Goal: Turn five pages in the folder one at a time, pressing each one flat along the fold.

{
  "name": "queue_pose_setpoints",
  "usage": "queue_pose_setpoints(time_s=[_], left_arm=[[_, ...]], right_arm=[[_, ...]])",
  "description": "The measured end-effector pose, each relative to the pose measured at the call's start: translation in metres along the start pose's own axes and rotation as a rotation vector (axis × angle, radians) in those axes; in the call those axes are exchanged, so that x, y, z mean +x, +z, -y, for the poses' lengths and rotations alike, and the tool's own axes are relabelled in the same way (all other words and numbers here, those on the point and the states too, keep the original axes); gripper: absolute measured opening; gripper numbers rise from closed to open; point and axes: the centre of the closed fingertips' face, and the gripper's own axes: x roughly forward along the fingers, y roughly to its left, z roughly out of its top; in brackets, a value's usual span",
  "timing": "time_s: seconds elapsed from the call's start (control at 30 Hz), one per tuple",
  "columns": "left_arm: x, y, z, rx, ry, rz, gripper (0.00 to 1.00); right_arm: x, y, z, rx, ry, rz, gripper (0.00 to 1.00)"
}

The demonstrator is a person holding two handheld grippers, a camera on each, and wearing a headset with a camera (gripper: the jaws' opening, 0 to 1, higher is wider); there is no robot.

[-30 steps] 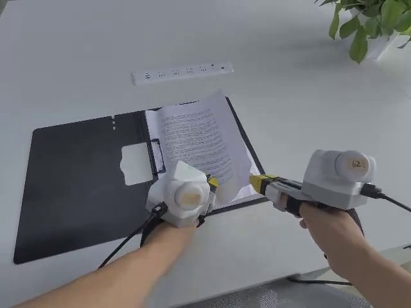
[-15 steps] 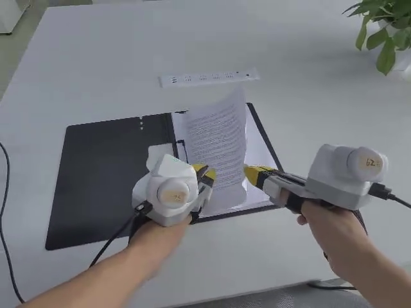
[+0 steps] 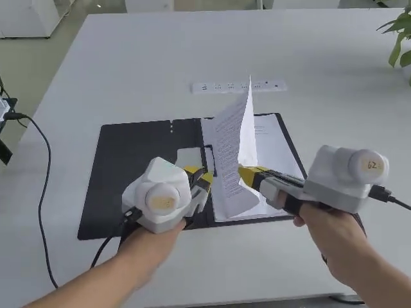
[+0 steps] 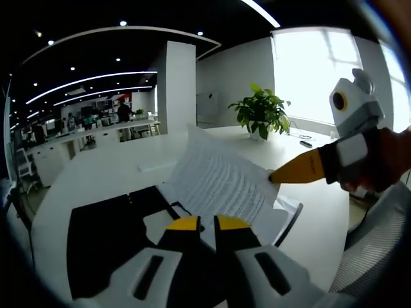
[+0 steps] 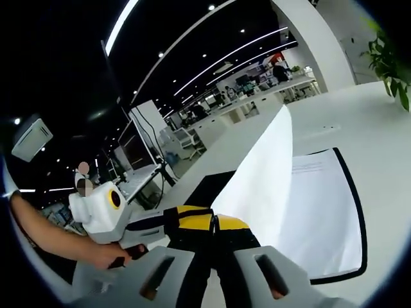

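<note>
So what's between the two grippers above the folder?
The lifted page stands nearly upright off the folder, between the left gripper and the right gripper, whose tip meets its edge. The head view shows this.

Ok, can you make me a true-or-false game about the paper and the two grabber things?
1. One page is standing up off the folder. True.
2. The folder is closed. False: it lies open on the table.
3. The right gripper has its fingers pinched on the page. True.
4. The power strip lies on top of the folder. False: it lies on the table beyond the folder.
5. The left gripper is holding the page too. False: its fingers are together with nothing between them, over the folder near the fold.
</note>
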Motion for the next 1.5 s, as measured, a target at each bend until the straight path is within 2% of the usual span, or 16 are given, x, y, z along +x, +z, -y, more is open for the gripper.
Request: queue_pose_setpoints(time_s=[0.13,0.33,0.57,0.7,1.07,1.5], left_arm=[[-0.015,-0.001,-0.016,0.0,0.025,0.003,0.06],[-0.036,-0.002,-0.04,-0.006,0.066,0.012,0.06],[-0.058,-0.01,-0.068,-0.02,0.123,0.008,0.06],[-0.069,-0.012,-0.08,-0.029,0.148,0.011,0.06],[-0.088,-0.022,-0.103,-0.054,0.199,0.006,0.06],[-0.09,-0.033,-0.107,-0.062,0.208,-0.016,0.05]], right_arm=[[0.012,-0.005,-0.019,-0.019,0.043,-0.022,0.0],[0.032,-0.016,-0.04,-0.042,0.086,-0.063,0.0],[0.053,-0.03,-0.056,-0.064,0.117,-0.11,0.0],[0.066,-0.038,-0.065,-0.071,0.136,-0.139,0.0],[0.097,-0.066,-0.08,-0.084,0.169,-0.221,0.0],[0.112,-0.095,-0.075,-0.083,0.161,-0.289,0.0]])
